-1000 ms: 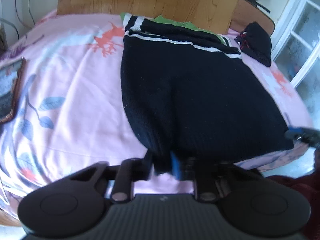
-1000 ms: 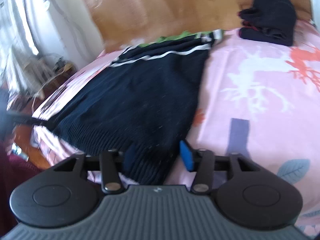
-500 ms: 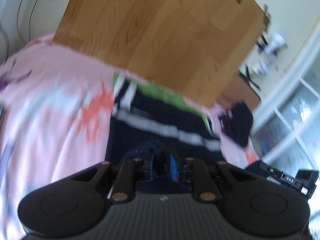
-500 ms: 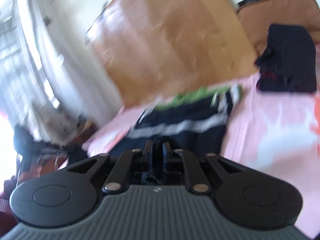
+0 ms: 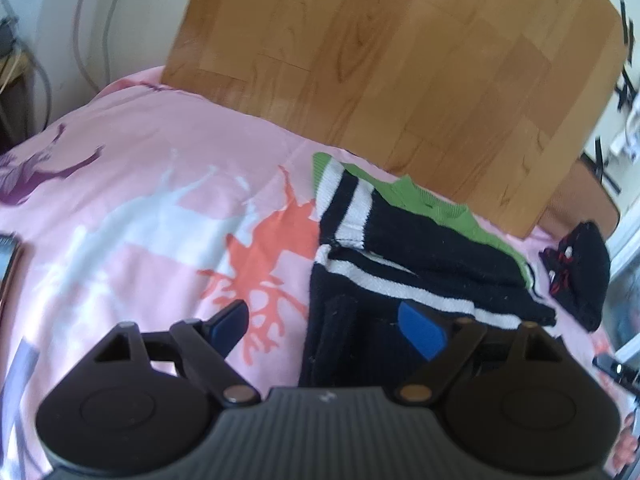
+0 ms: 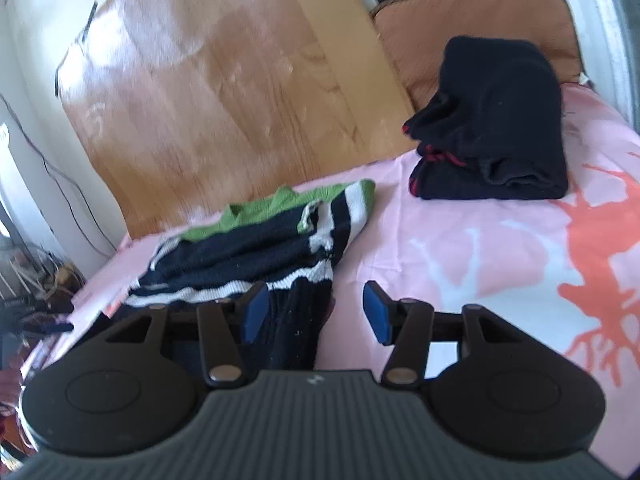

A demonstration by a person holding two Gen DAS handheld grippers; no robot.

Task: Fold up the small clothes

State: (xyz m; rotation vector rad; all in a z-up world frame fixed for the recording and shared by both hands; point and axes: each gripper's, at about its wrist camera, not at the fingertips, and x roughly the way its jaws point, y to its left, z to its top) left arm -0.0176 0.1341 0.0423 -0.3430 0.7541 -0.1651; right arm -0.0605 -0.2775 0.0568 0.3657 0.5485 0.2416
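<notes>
A black knit sweater (image 5: 400, 248) with white stripes and a green collar lies folded on the pink bed sheet (image 5: 140, 184). Its doubled-over lower edge sits near the striped top. My left gripper (image 5: 326, 328) hovers over the sweater's left edge. Its jaws are opening, and the fold lies loose between them without touching the pads. In the right wrist view the same sweater (image 6: 248, 252) lies at centre left. My right gripper (image 6: 316, 316) is over the sweater's right edge. Its jaws are opening too, with the dark fold beside the left pad (image 6: 256, 316) and not pinched.
A folded dark garment with red trim (image 6: 492, 120) rests at the head of the bed by a brown cushion (image 6: 472, 20). A wooden board (image 5: 380, 60) stands behind the bed. A flat framed object (image 5: 8, 264) lies at the left edge. Cables hang on the wall.
Both grippers, shut on the sweater's lower hem, carried it up toward the collar, folding the sweater over. Both have since spread their jaws and let the hem go.
</notes>
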